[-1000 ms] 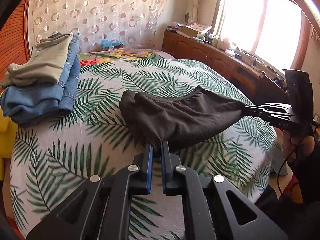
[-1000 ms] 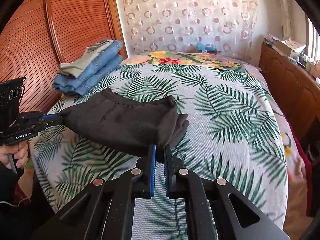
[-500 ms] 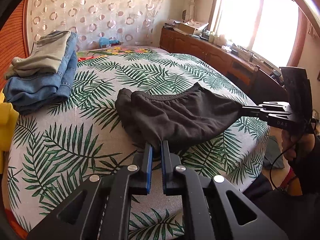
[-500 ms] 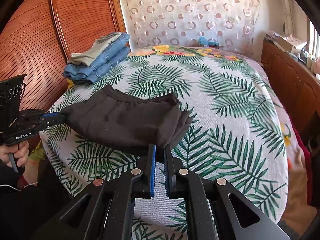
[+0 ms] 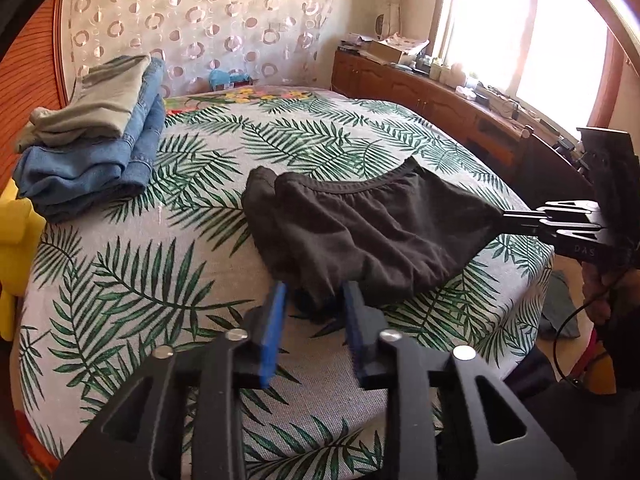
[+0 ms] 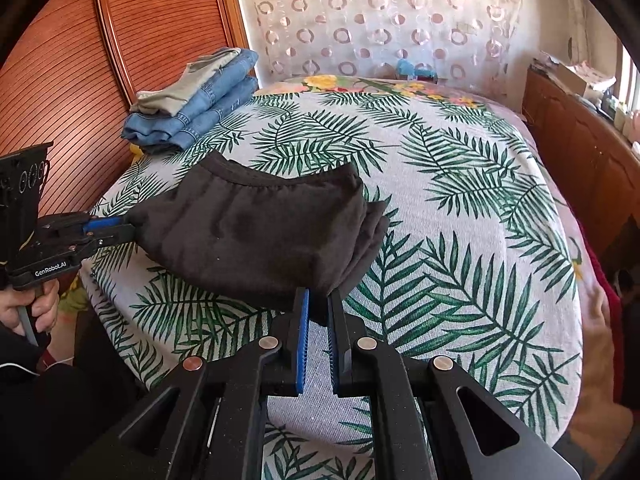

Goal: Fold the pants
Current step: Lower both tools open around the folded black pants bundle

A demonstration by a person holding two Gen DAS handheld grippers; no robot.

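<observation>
Gaping wide, the left tool (image 5: 314, 300) has its 2 blue-padded fingers (image 5: 272, 332) spread on either side of a bunched corner of the black pants (image 5: 372, 232), and neither pad presses the cloth. The right tool (image 6: 318, 304) is clenched on the opposite corner, its pads nearly together with fabric pinched between them. The 1 pair of black pants, folded, lies on the palm-leaf bedspread (image 6: 460, 208) near the bed's close edge. Far back near the wooden headboard (image 6: 80, 60) sits 1 stack of folded clothes (image 5: 92, 140): blue jeans below, 1 beige garment on top.
</observation>
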